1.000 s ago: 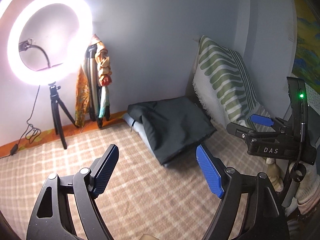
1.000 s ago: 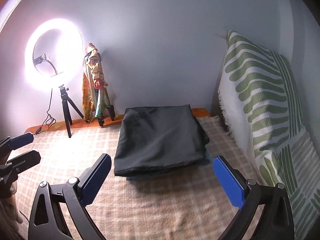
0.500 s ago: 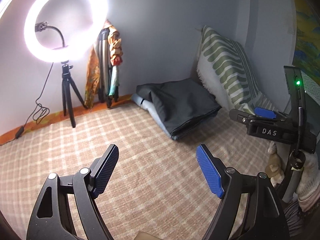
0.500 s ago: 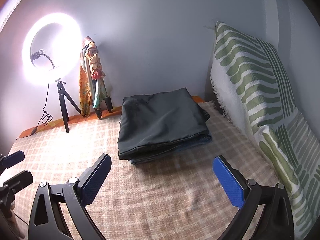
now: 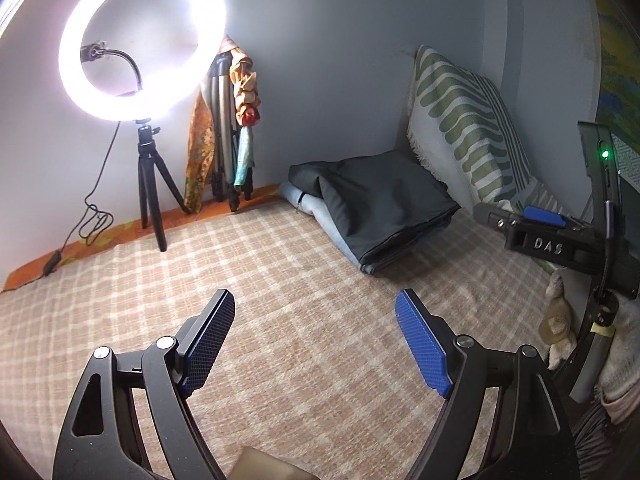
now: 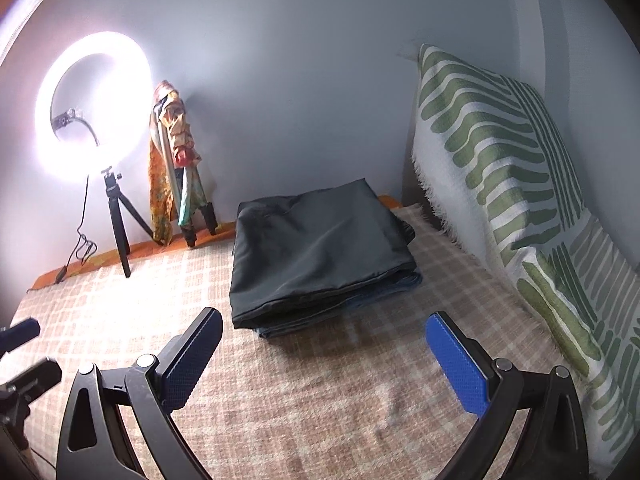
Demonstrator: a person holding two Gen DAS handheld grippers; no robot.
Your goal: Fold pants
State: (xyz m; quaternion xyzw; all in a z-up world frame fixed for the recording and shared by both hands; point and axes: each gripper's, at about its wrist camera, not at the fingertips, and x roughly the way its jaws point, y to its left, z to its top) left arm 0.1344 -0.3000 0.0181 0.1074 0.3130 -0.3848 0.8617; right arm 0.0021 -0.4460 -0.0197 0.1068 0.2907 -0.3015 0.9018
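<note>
Pants (image 6: pixel 320 254): dark, folded, topping a blue folded garment (image 6: pixel 344 312), far on checked blanket (image 6: pixel 320 400), beside green-patterned cushion (image 6: pixel 500 168). Left gripper (image 5: pixel 316 340), right gripper (image 6: pixel 324 354): fingers spread, empty, near. Ring light (image 5: pixel 140 36): far left.

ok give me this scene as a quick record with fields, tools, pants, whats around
left tool: open, empty, above the checked blanket
right tool: open, empty, short of the pile
dark pants: folded, top of pile
blue garment: folded under the dark pants, edges showing
pile position: on the blanket, near the back wall, beside the green-striped throw
ring light: lit, on tripod, back left
contact: neither tool touches the clothes
</note>
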